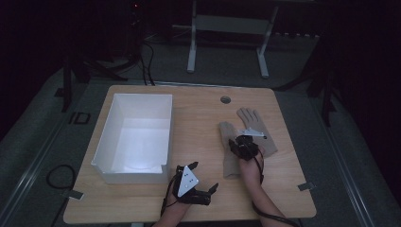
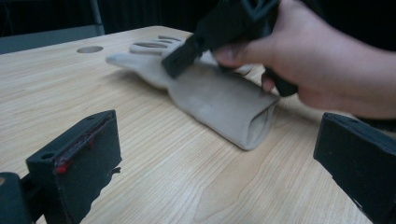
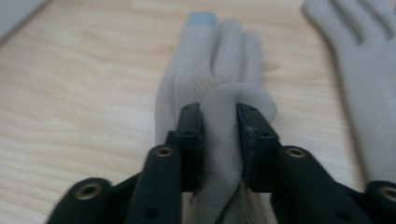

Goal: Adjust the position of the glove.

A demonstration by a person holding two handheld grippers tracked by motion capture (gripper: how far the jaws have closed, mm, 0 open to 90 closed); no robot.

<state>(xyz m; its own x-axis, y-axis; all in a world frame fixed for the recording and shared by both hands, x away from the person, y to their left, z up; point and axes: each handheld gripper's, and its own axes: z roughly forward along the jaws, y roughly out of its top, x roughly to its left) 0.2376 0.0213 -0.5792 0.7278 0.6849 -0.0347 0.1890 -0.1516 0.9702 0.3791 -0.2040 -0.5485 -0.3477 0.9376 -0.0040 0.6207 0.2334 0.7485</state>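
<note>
The right hand (image 1: 249,166) reached forward from the near edge, forearm angled in from the bottom, and its right gripper (image 1: 243,144) sat low over the near glove (image 1: 230,156). In the right gripper view, a raised fold of grey fabric (image 3: 223,135) stood between the two black jaws, and they were pinched on it from both sides. From the left gripper view, that hand (image 2: 308,65) was wrapped around the tool's body, knuckles up, the tool tipped down onto the glove's (image 2: 219,100) back.

The left gripper (image 1: 196,187) lay near the front edge of the table (image 1: 198,118), its grey three-cornered plate facing up. Its jaws stood wide apart with bare wood between them and nothing in them.

The count: two grey gloves, two grippers, one white bin (image 1: 135,137). The second glove (image 1: 255,127) lay flat just beside the first, fingers spread toward the far side. The pinched glove lay right of centre, cuff open toward the person, fingers pointing away; one fingertip (image 3: 202,18) looked blue.

The bin filled the left half of the table, its near wall close to the left gripper. Open wood ran between the bin and the gloves and across the front strip. The second glove lay near the right edge. A small round hole (image 1: 225,100) sat near the far edge.
</note>
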